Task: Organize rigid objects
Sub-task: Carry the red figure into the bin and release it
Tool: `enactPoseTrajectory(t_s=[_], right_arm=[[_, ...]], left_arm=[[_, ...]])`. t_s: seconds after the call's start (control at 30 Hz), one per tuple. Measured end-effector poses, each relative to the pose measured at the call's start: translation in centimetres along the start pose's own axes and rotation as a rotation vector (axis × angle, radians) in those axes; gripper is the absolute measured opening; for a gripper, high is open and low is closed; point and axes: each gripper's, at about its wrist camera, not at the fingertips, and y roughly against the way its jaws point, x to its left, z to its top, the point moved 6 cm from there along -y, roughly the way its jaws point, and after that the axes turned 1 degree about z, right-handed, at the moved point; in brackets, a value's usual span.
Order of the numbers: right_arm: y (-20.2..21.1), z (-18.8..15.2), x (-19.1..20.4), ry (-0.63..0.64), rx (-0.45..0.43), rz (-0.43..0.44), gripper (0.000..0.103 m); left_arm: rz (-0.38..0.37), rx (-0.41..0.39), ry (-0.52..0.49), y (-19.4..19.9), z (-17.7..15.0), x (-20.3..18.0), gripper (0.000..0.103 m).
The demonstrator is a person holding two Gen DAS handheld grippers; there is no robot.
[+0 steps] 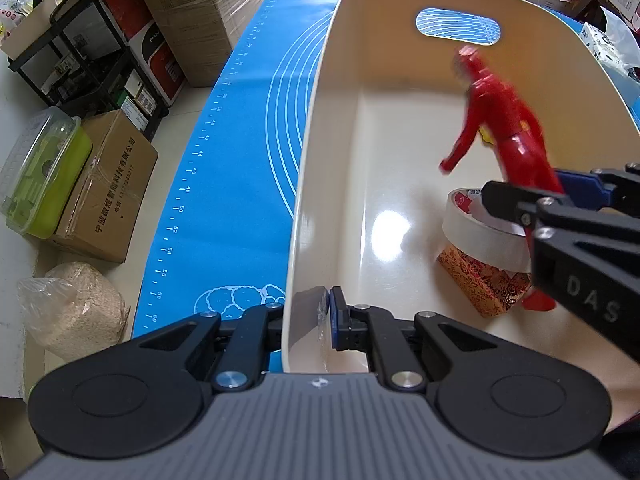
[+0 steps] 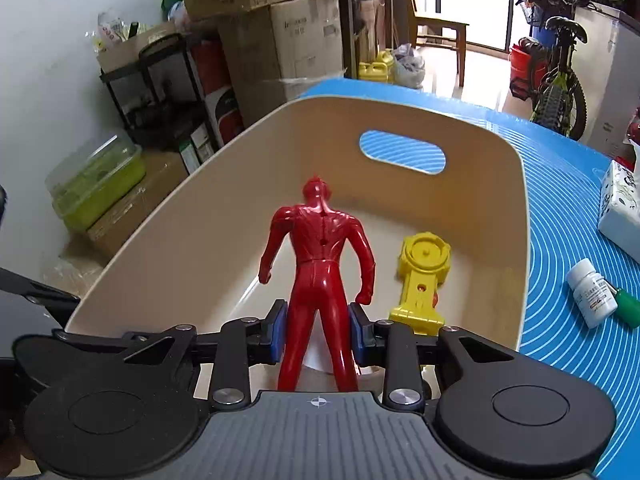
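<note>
Bin (image 1: 308, 168), cream plastic, oval handle slot in far wall, on blue mat (image 1: 240, 128) over desk; taken as landmark.

Left claw (image 1: 308, 316): narrow, pinched on bin's near-left rim, one blue pad inside the wall, other finger outside.

Right claw (image 2: 318, 330): closed on red figure (image 2: 320, 276) at thigh level, blue pads touching both legs. Figure roughly upright, back to right wrist camera, held over bin interior; feet hidden behind claw body. Blurred in left wrist view.

Inside bin, on floor: tape roll (image 1: 484, 236), white, resting on patterned red-gold box (image 1: 484, 288), both near the bin's near-right side. Yellow toy (image 2: 420, 280) lying flat toward bin's right wall, beside the figure.

Outside bin, to its right on the mat: white pill bottle (image 2: 592, 292) touching a green item (image 2: 628, 306); tissue pack (image 2: 622, 208) farther along.

Beyond bin's left side, on the floor: cardboard boxes (image 1: 108, 188), green lidded container (image 1: 44, 172), black shelf rack (image 1: 92, 52).
</note>
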Motion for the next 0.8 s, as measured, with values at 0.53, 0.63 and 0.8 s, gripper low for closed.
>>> enactPoseTrajectory(t_s=[0.53, 0.63, 0.8], right_arm=[[3.4, 1.6, -2.5, -0.061, -0.043, 0.063, 0.072], [4.3, 2.3, -3.7, -0.089, -0.072, 0.054, 0.072], [5.9, 3.4, -7.0, -0.127, -0.147, -0.029, 0.076]], left_arm=[[0.003, -0.001, 0.0, -0.1, 0.1, 0.2, 0.013], [0.003, -0.001, 0.0, -0.1, 0.1, 0.2, 0.013], [0.004, -0.001, 0.0, -0.1, 0.1, 0.2, 0.013]])
